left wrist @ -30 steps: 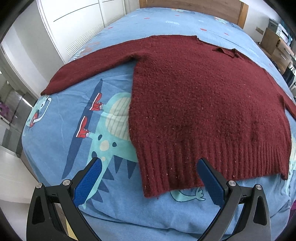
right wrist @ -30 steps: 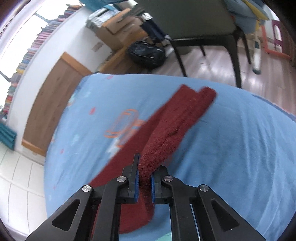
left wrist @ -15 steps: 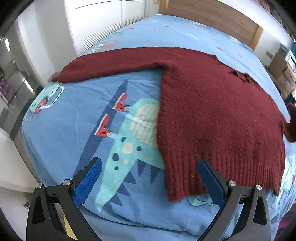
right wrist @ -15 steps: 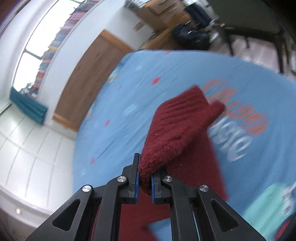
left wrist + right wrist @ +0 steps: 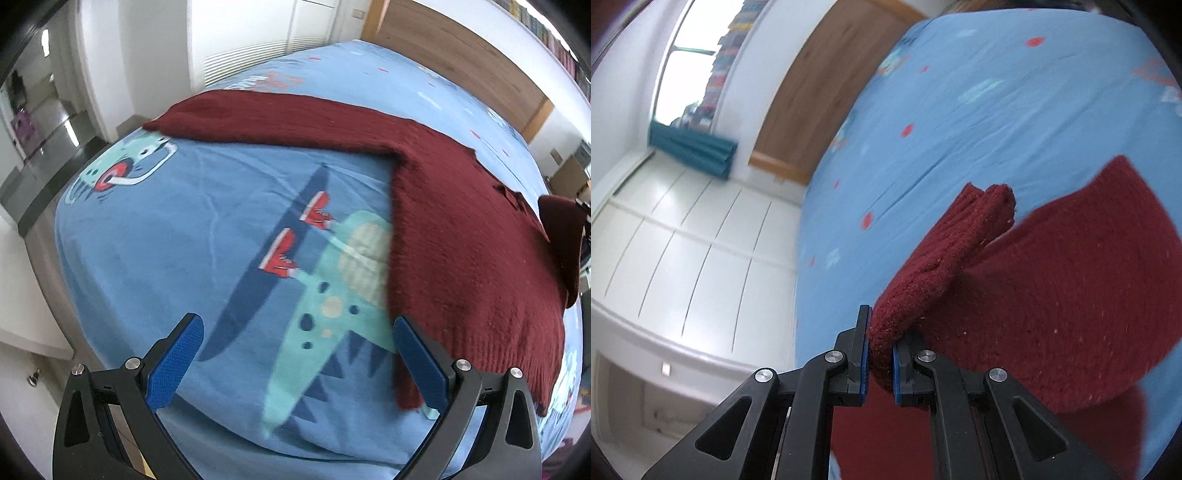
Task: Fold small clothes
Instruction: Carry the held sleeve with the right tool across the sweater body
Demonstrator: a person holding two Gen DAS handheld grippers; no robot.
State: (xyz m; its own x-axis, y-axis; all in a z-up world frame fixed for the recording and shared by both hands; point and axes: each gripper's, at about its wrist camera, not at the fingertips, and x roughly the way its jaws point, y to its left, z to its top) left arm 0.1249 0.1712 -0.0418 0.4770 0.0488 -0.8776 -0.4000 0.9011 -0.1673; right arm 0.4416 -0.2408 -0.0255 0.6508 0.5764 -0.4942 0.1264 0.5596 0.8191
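Note:
A dark red knit sweater (image 5: 461, 236) lies spread on a blue bedsheet with a dinosaur print (image 5: 207, 229). Its left sleeve (image 5: 258, 118) stretches out toward the bed's left edge. My left gripper (image 5: 295, 358) is open and empty, hovering over the sheet beside the sweater's lower left hem. My right gripper (image 5: 878, 354) is shut on the sweater's right sleeve (image 5: 945, 258) and holds it lifted above the sweater's body (image 5: 1071, 288). The lifted sleeve also shows at the right edge of the left wrist view (image 5: 561, 236).
White wardrobe doors (image 5: 683, 240) stand along the bed's left side. A wooden headboard (image 5: 461, 55) is at the far end. The bed's near edge drops to the floor (image 5: 44, 206) at left.
My right gripper has carried the sleeve up and inward over the sweater's body. My left gripper has swung left, from the hem toward the bare sheet.

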